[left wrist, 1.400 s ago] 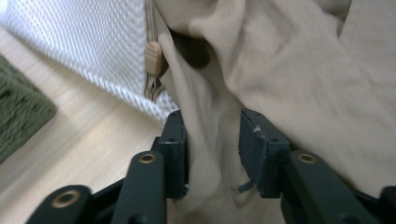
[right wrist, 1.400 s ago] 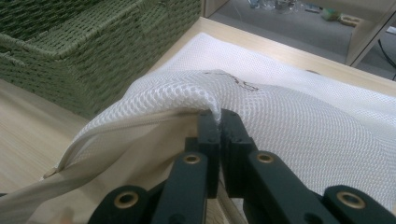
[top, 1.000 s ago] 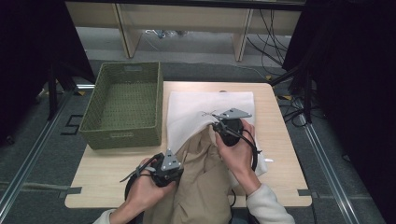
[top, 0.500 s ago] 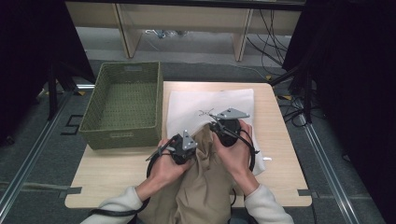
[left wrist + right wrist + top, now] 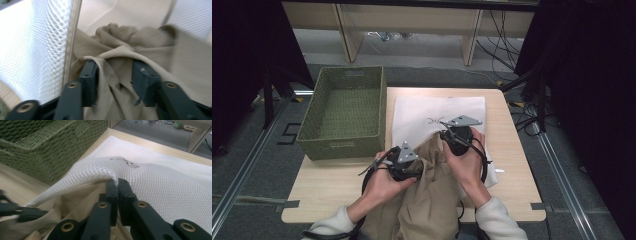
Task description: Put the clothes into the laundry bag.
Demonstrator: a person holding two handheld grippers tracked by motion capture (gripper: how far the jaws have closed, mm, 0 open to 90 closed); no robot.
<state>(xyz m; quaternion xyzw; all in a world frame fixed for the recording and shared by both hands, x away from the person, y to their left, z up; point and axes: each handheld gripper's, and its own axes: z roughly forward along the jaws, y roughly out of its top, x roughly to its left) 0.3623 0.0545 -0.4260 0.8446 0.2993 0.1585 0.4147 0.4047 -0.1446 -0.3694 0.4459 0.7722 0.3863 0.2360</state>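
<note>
Pinching the upper lip of the white mesh laundry bag (image 5: 160,187) between clenched jaws, the right tool (image 5: 117,185) lifts the bag's mouth at the centre of the high view. Beside it, lower centre, the left tool (image 5: 113,75) has just been opening, its jaws now released with loose folds of the beige garment (image 5: 140,45) between them at the bag's zipped opening. Bag and garment lie on the wooden counter (image 5: 337,185), right of the green woven basket (image 5: 343,112).
</note>
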